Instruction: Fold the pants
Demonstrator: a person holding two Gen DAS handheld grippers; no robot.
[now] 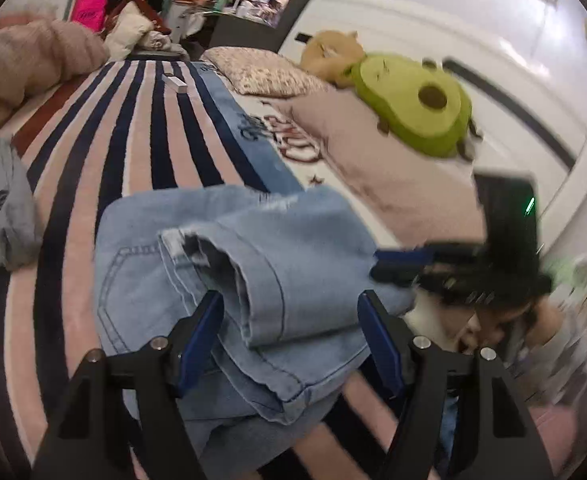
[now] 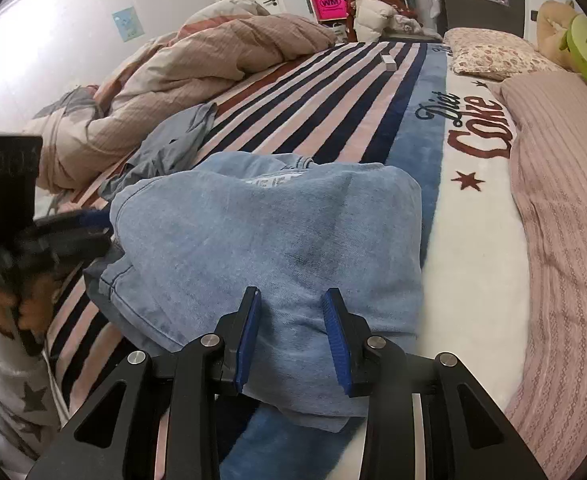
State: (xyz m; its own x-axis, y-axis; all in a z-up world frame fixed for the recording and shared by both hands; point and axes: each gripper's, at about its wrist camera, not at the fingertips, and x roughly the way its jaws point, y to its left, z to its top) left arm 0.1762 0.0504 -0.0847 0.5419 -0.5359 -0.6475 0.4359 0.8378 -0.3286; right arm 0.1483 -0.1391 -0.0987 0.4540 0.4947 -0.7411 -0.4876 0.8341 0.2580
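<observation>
Light blue denim pants [image 1: 253,264] lie folded in a thick bundle on the striped blanket [image 1: 133,140]. My left gripper [image 1: 289,300] is open, its blue pads on either side of a folded hem at the near edge of the bundle. In the right wrist view the pants [image 2: 269,232] form a rounded pile. My right gripper [image 2: 293,300] is open, its jaws over the pile's near edge, not closed on cloth. The right gripper also shows blurred in the left wrist view [image 1: 421,264], and the left gripper shows blurred in the right wrist view [image 2: 65,232].
A grey garment [image 2: 169,148] lies crumpled left of the pants. A beige duvet [image 2: 197,60] is heaped at the far left. A pink knit cover [image 2: 565,240], a floral pillow [image 2: 489,54] and a green avocado plush [image 1: 413,104] lie to the right. A small white box [image 2: 388,62] sits far back.
</observation>
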